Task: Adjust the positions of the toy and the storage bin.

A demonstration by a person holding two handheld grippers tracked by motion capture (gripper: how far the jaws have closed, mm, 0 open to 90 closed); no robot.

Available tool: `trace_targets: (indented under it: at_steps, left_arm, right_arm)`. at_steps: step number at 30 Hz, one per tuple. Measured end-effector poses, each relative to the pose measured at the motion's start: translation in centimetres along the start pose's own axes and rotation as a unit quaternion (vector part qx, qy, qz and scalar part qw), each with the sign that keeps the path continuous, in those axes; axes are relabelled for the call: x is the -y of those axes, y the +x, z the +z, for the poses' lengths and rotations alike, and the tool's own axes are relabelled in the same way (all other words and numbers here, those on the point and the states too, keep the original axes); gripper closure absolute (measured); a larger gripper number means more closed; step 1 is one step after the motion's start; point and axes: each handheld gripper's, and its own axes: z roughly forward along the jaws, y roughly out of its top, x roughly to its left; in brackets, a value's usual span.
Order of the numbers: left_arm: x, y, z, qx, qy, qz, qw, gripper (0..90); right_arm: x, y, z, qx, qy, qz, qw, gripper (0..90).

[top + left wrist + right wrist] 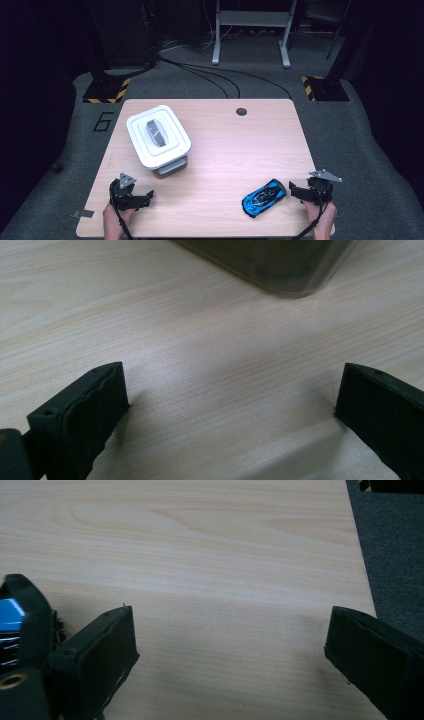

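Observation:
A white lidded box (pixel 158 137) with a grey handle stands on the left half of the wooden table (pixel 235 150). A blue and black toy car (pixel 264 197) lies near the front right. My left gripper (pixel 141 195) rests on the table in front of the box, open and empty. In the left gripper view the gripper (pixel 232 400) has its jaws wide apart over bare wood, with the box's lower corner (pixel 280 265) ahead. My right gripper (pixel 299 192) sits just right of the car, open. In the right gripper view the gripper (pixel 230 640) is empty, and the car (pixel 11 625) shows beside the left jaw.
A round cable hole (pixel 241 111) sits near the table's far edge. The right table edge and grey carpet (pixel 390 555) lie close to my right gripper. Cables (pixel 220 80) and a metal stand (pixel 250 30) are on the floor beyond the table.

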Motion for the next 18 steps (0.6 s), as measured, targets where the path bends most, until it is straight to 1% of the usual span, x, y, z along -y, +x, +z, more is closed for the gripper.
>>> trace_targets:
  at_steps: [7, 10, 11, 14, 18]
  left_arm:
    - [0.0, 0.0, 0.0, 0.000, 0.001, 0.000, 1.0000, 0.3]
    - [0.0, 0.0, 0.0, 0.000, 0.004, 0.001, 1.0000, 0.3]
    - [0.0, 0.0, 0.0, 0.001, 0.003, 0.001, 1.0000, 0.3]
    - [0.0, 0.0, 0.0, 0.000, 0.003, 0.001, 1.0000, 0.3]
    - [0.0, 0.0, 0.0, 0.000, 0.003, 0.001, 1.0000, 0.3]
  right_arm:
    - [-1.0, 0.7, -1.5, -0.008, -0.014, -0.015, 0.9998, 5.7]
    - [-1.3, 0.9, -2.0, -0.012, -0.018, -0.017, 0.9996, 5.8]
    - [-1.6, 1.1, -2.4, -0.016, -0.021, -0.019, 0.9995, 6.5]
    - [-2.0, 1.4, -2.9, -0.021, -0.023, -0.026, 0.9992, 7.8]
    - [-2.5, 2.2, -3.4, -0.030, -0.026, -0.035, 0.9986, 10.9]
